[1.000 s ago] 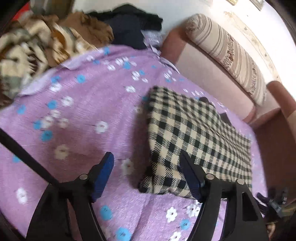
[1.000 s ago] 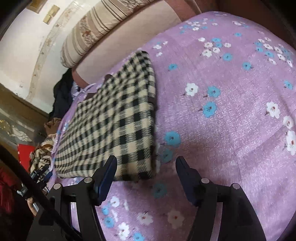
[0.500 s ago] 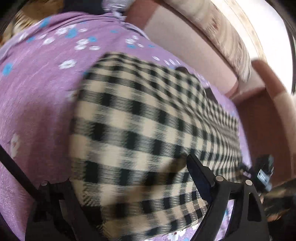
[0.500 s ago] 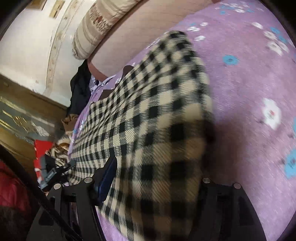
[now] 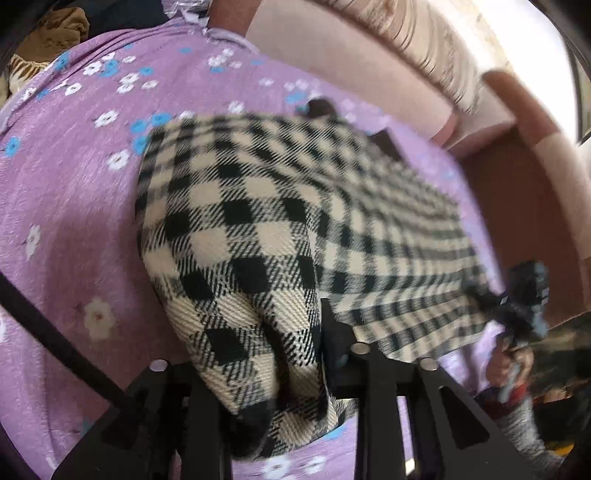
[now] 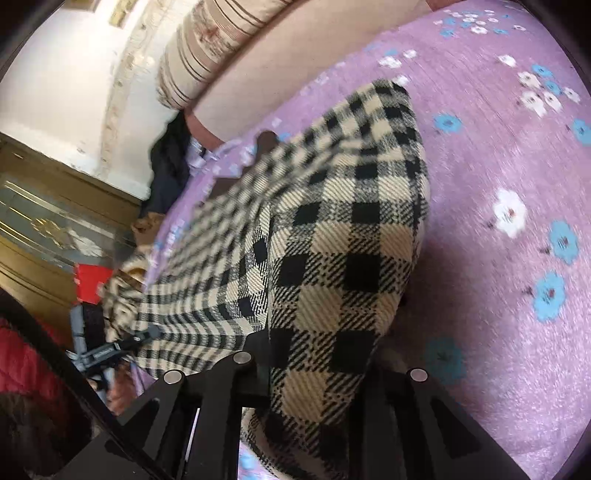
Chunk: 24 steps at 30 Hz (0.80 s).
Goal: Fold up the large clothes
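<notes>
A folded black-and-cream checked garment (image 5: 280, 206) lies on a purple flowered bedspread (image 5: 70, 192). My left gripper (image 5: 258, 354) is shut on its near left corner, and the cloth bunches up between the fingers and hides the fingertips. My right gripper (image 6: 325, 362) is shut on the garment's (image 6: 343, 229) near right corner, and the cloth drapes over the fingers. Both corners are lifted off the bedspread (image 6: 509, 155). Each gripper shows in the other's view: the right one (image 5: 524, 299) and the left one (image 6: 99, 347).
A pink headboard (image 5: 354, 62) with a striped bolster (image 6: 207, 48) runs along the far side of the bed. Dark and brown clothes (image 5: 55, 33) are piled at the far left corner. A wooden cabinet (image 6: 44, 221) and red cloth (image 6: 26, 362) stand beside the bed.
Both grippers moved in from open over the near edge and closed on the garment's two near corners. The corners now lift off the bedspread.
</notes>
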Each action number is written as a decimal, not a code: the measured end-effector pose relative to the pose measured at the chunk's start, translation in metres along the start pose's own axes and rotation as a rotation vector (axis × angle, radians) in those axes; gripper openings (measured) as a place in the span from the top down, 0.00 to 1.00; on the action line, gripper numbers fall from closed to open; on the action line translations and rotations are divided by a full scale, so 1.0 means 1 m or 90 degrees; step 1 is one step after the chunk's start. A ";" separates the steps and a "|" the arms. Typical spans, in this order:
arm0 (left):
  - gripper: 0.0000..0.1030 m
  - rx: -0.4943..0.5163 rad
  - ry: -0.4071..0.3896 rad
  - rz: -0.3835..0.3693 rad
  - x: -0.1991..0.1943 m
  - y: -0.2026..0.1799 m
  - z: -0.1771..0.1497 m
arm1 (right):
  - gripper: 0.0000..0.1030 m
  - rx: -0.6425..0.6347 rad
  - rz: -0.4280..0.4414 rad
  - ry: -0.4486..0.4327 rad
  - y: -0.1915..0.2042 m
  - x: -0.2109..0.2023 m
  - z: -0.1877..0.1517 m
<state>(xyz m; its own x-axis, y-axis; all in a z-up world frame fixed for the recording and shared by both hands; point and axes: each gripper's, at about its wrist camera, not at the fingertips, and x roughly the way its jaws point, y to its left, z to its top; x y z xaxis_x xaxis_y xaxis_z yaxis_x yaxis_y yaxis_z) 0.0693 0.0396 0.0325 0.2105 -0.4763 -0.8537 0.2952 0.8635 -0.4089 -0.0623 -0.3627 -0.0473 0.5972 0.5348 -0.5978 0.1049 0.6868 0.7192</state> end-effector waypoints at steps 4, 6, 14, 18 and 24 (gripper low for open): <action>0.51 -0.009 -0.005 0.035 -0.013 0.010 -0.001 | 0.59 0.004 -0.078 -0.014 -0.003 -0.006 0.000; 0.51 -0.014 -0.051 0.062 -0.034 0.018 -0.002 | 0.59 0.010 -0.107 -0.045 -0.001 -0.020 0.001; 0.50 -0.056 -0.219 0.165 -0.074 0.024 -0.010 | 0.59 -0.093 -0.346 -0.271 0.044 -0.069 -0.004; 0.38 0.012 -0.223 0.167 -0.056 -0.015 -0.019 | 0.59 -0.204 -0.278 -0.256 0.086 -0.042 -0.021; 0.33 0.103 -0.165 0.230 -0.003 -0.053 -0.032 | 0.59 -0.278 -0.213 -0.136 0.110 0.012 -0.036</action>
<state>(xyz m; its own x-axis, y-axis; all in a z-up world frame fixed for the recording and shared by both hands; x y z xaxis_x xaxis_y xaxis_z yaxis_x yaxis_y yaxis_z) 0.0239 0.0006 0.0461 0.5460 -0.1941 -0.8150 0.2976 0.9543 -0.0279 -0.0729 -0.2630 0.0120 0.7398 0.1747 -0.6497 0.0047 0.9644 0.2646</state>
